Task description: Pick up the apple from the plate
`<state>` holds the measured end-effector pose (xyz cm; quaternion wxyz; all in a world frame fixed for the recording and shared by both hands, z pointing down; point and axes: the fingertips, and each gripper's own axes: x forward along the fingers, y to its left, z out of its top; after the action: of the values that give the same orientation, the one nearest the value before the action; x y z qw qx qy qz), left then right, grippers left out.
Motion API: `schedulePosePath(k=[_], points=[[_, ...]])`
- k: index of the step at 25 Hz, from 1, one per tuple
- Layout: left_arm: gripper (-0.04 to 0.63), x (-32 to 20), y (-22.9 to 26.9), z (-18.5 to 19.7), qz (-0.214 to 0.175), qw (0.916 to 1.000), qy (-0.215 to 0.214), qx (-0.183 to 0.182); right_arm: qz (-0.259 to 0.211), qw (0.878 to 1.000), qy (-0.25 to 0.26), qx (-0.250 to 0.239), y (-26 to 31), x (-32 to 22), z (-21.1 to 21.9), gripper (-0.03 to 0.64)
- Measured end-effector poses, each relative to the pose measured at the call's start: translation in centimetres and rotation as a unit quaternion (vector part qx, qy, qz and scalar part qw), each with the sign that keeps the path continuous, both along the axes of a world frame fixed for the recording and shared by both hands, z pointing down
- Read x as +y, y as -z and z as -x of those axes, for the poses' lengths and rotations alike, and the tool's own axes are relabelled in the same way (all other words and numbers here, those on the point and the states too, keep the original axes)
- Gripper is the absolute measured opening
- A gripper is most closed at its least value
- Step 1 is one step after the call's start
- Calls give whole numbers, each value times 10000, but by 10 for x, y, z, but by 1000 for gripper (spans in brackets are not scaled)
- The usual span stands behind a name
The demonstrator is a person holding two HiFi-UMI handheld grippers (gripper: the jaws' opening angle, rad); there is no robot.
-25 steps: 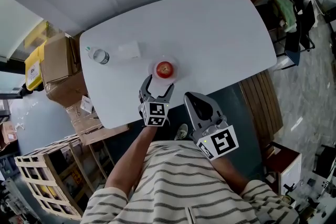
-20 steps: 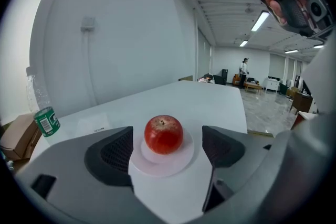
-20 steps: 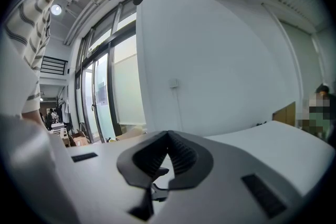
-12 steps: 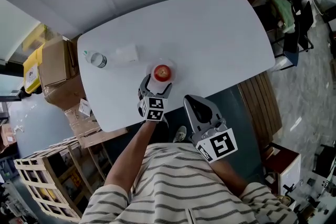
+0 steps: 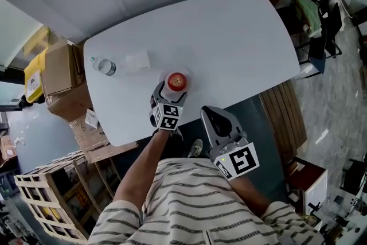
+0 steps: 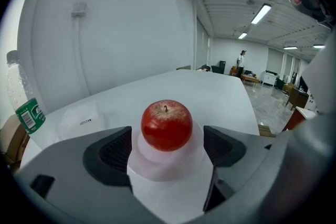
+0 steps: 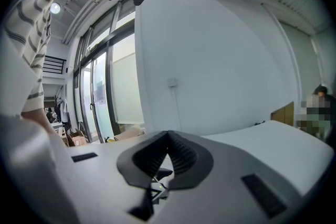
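Lower and nearer than a second ago, the left gripper [image 5: 171,91] is opening its jaws wide, gripping nothing. The apple [image 6: 166,126] sits on its plate [image 6: 156,166] just ahead, centred between the tips, untouched. The right gripper [image 7: 168,139], held back, is closed and empty.

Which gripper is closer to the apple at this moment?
Left. The left gripper, fingers opening, flanks the apple without touching it. The right gripper, shut, is off the near edge of the table, well short of the apple.
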<state>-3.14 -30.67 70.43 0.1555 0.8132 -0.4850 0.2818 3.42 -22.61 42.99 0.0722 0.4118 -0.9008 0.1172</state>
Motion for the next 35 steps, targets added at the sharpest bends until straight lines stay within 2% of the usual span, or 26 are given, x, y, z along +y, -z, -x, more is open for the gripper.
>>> schedulePosePath(k=[7, 29, 35], points=[[408, -7, -4, -3, -69, 9999, -77, -16, -145, 9999, 31, 5, 5, 0, 0, 12], [403, -17, -17, -4, -108, 9992, -359, -125, -116, 9998, -158, 95, 3, -2, -7, 12], [379, -17, -16, -3, -106, 9994, -324, -74, -124, 9997, -159, 102, 5, -4, -9, 12]])
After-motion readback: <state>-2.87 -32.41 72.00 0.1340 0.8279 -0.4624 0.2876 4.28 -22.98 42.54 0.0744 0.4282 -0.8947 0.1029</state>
